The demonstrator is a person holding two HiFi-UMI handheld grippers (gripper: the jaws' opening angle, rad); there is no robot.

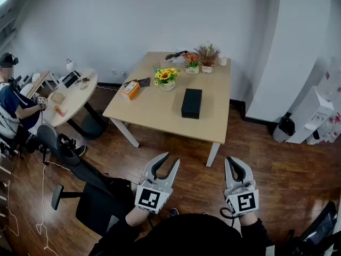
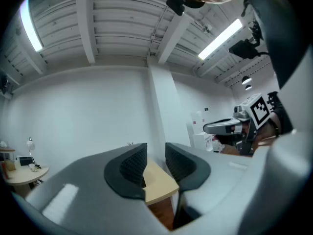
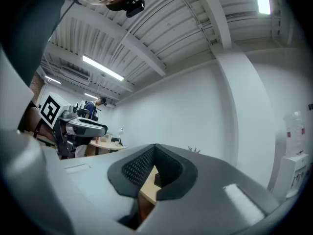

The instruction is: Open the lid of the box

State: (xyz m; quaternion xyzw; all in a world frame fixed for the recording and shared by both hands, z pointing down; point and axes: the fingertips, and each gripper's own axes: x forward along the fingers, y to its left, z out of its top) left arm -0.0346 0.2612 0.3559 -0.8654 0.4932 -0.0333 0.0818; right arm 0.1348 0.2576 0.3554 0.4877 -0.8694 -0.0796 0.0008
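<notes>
The black box (image 1: 192,103) lies with its lid down on the light wooden table (image 1: 154,111), towards the right side. Both grippers are held low in front of me, over the wooden floor and well short of the table. My left gripper (image 1: 169,160) has its jaws apart with nothing between them; in the left gripper view (image 2: 155,153) a corner of the table (image 2: 159,185) shows through the gap. My right gripper (image 1: 235,161) is shut and empty, its pads meeting in the right gripper view (image 3: 155,153).
On the table stand yellow flowers (image 1: 167,77), an orange carton (image 1: 130,89) and potted plants (image 1: 200,57). A round table (image 1: 74,92) and a seated person (image 1: 13,103) are at the left. A black office chair (image 1: 80,180) stands near my left side. A white appliance (image 1: 314,116) stands at the right wall.
</notes>
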